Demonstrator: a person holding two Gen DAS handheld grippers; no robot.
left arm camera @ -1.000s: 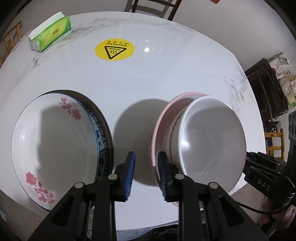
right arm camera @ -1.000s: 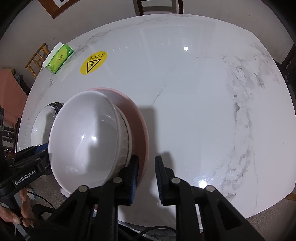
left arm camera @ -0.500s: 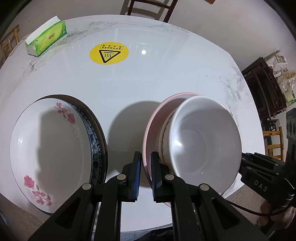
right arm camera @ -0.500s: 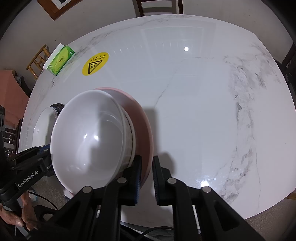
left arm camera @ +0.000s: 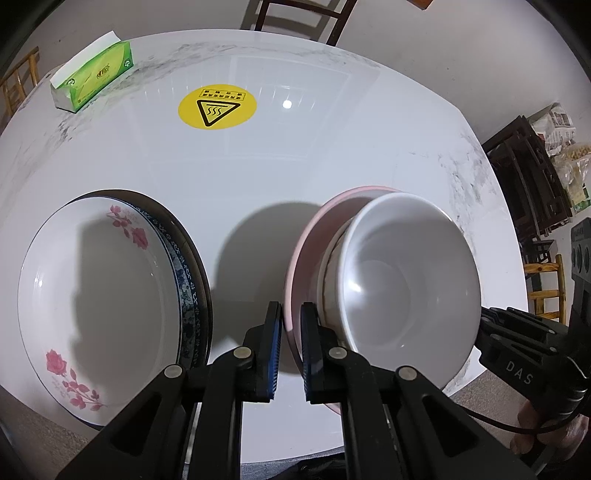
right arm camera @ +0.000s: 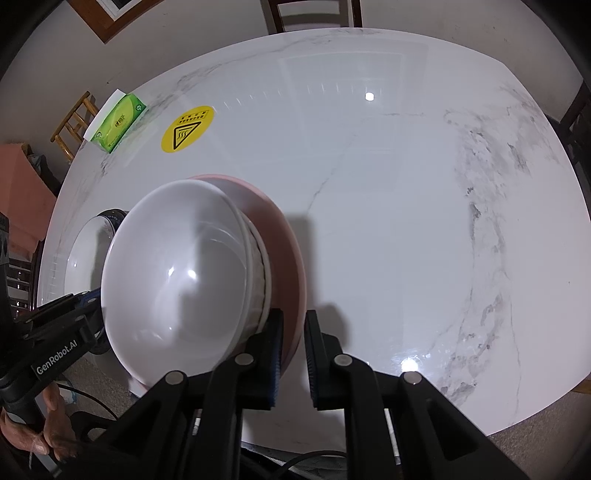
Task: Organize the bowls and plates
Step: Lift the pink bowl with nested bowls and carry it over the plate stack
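Note:
A pink plate [left arm camera: 314,229] carries stacked white bowls [left arm camera: 406,273] and is held above the white marble table [left arm camera: 295,166]. My left gripper [left arm camera: 291,332] is shut on the plate's left rim. My right gripper [right arm camera: 293,339] is shut on its right rim [right arm camera: 291,258], with the bowls [right arm camera: 177,280] to the left of it. A white plate with pink roses [left arm camera: 96,295] sits on a blue-patterned plate [left arm camera: 184,280] and a dark plate at the table's left; it also shows in the right wrist view [right arm camera: 85,243].
A green tissue box [left arm camera: 92,75] lies at the far left of the table, next to a yellow round warning sticker [left arm camera: 217,108]. Chairs stand beyond the far edge [left arm camera: 295,14]. Dark furniture [left arm camera: 528,173] stands to the right.
Both grippers have closed from open onto the pink plate's opposite rims. The plate with its bowls has risen a little off the table.

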